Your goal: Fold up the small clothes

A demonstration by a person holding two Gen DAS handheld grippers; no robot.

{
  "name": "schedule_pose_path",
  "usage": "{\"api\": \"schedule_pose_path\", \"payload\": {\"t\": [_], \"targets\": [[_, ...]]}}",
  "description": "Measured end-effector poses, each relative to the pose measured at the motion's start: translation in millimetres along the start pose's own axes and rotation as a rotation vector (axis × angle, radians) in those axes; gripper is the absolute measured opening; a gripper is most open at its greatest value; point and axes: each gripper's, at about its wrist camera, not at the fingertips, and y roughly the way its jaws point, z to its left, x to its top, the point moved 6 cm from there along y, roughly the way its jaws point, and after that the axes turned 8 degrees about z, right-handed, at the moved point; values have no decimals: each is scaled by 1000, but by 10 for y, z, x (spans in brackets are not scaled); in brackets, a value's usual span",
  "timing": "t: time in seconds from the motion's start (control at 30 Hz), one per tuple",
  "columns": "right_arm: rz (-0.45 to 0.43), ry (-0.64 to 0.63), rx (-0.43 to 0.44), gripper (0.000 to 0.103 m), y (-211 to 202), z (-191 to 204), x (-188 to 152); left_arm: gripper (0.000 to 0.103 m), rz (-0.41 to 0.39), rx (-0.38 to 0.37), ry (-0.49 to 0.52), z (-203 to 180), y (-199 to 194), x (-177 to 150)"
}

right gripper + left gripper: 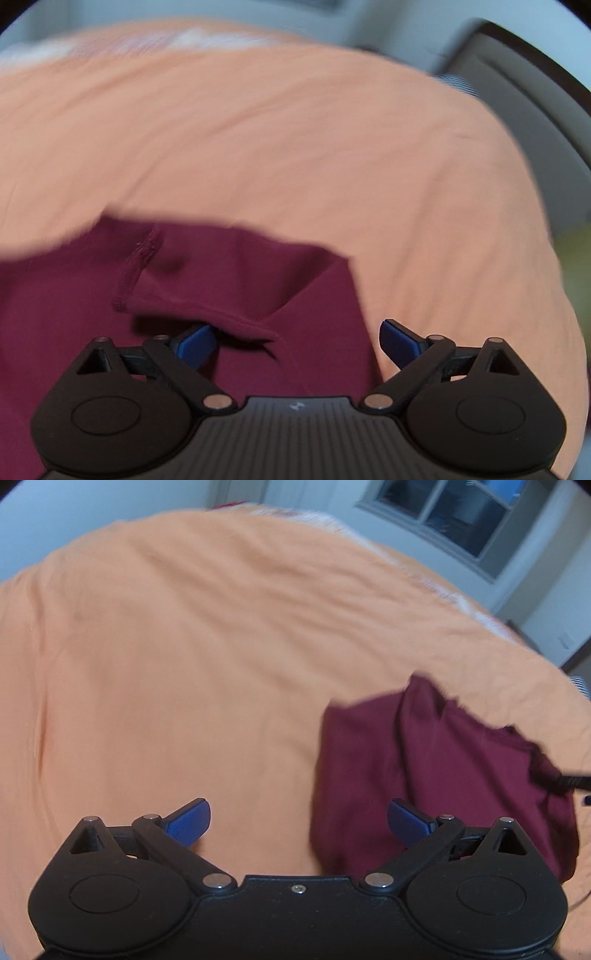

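The crumpled maroon cloth garment [229, 280] lies on the orange bedsheet [295, 147] directly at twelve o'clock under the right gripper [297, 341], fingers apart and empty, nearer than the left gripper [298, 821], also spread, which sees it at two o'clock.

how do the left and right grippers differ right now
The left gripper hangs over bare orange bedsheet, with the maroon garment off to its right. The right gripper sits directly over that garment, one of its fingers tucked by a folded hem edge. The left fingers touch no cloth. Both are open, hold nothing, and have blue pads on black frames.
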Motion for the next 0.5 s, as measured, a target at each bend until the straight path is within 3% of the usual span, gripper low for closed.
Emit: {"api": "schedule_pose_path", "payload": {"t": [0.07, 0.13, 0.17, 0.23, 0.3, 0.4, 0.47, 0.5], "targets": [[-54, 37, 76, 98, -182, 104, 1, 102, 18, 35, 15, 5, 57, -155], [-107, -65, 210, 98, -398, 416, -47, 102, 54, 48, 56, -24, 136, -269], [-125, -145, 298, 98, -507, 618, -98, 102, 77, 40, 72, -43, 181, -335], [-102, -317, 568, 96, -712, 1089, -251, 102, 145, 7, 83, -74, 291, -441], [-58, -460, 768, 91, -904, 1525, -413, 102, 144, -12, 93, -103, 287, -488], [-19, -615, 923, 81, -1132, 2120, -612, 101, 132, -75, 43, -109, 213, -458], [16, -684, 973, 72, -1210, 2461, -672, 100, 118, -85, 22, -111, 167, -460], [32, -720, 991, 59, -1236, 2616, -696, 97, 113, -82, 31, -120, 153, -470]]}}
